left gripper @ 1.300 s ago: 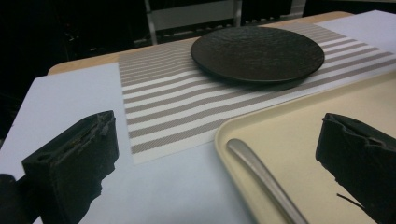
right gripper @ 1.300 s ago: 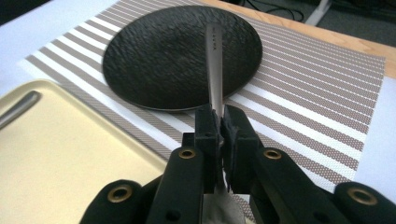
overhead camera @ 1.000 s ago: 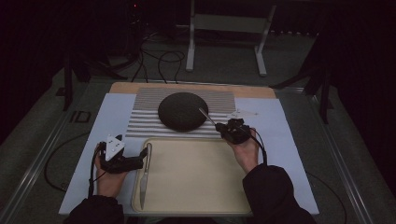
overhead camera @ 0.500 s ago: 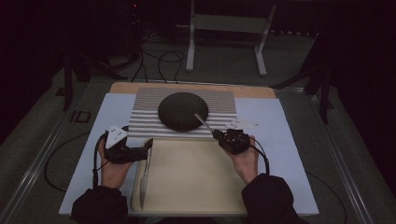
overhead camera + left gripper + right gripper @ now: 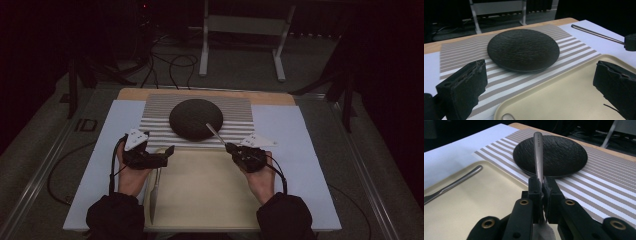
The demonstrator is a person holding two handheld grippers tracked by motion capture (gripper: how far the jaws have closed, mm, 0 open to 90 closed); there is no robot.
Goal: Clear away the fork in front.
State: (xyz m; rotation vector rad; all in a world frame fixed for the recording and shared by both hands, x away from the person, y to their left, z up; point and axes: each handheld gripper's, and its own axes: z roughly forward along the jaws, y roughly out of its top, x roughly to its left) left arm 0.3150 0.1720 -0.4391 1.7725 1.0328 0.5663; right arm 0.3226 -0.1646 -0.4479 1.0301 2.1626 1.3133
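Utensil handle point(image 5: 538, 152) between right gripper point(image 5: 541, 186) pads

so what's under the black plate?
The black plate sits on a striped placemat, stripes showing all round. The part beneath the plate is covered.

dark round plate point(image 5: 195, 118) on striped placemat point(image 5: 155, 107); beige tray point(image 5: 210, 195) before placemat | metal knife point(image 5: 154, 192) in tray, left edge

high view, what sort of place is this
Probably a recording lab or studio set up as a dining table, not a home: a black plate on a striped placemat beside a beige tray, with loose cables and a metal stand on the dark floor behind.
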